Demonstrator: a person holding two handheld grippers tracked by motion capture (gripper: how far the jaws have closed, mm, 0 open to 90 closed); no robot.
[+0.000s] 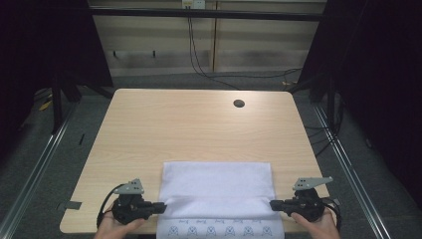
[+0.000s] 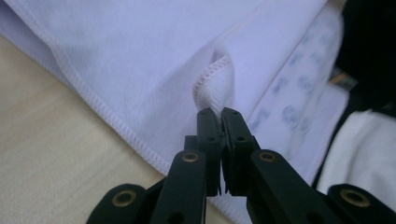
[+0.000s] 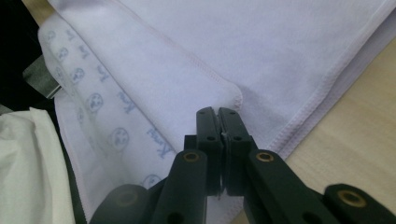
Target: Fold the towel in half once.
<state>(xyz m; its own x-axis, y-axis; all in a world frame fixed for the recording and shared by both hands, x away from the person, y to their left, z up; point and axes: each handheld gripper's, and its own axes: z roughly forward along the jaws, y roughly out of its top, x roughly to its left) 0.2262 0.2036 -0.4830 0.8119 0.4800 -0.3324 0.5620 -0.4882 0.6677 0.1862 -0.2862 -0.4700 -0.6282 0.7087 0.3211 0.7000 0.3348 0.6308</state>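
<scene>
1. Two grippers work a white towel (image 1: 217,186) lying at the table's (image 1: 199,124) near edge, its printed hem hanging over.
2. Left gripper (image 1: 161,207) is clenched on a stitched towel corner (image 2: 215,84), lifted slightly.
3. Right gripper (image 1: 273,204) is clenched on the opposite corner (image 3: 231,95), which lies low against the cloth.

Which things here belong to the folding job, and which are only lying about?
In the job:
white towel
left gripper, jaws shut on the towel's edge
right gripper, jaws shut on the towel

Lying about:
black cable behind the table
cable hole
</scene>
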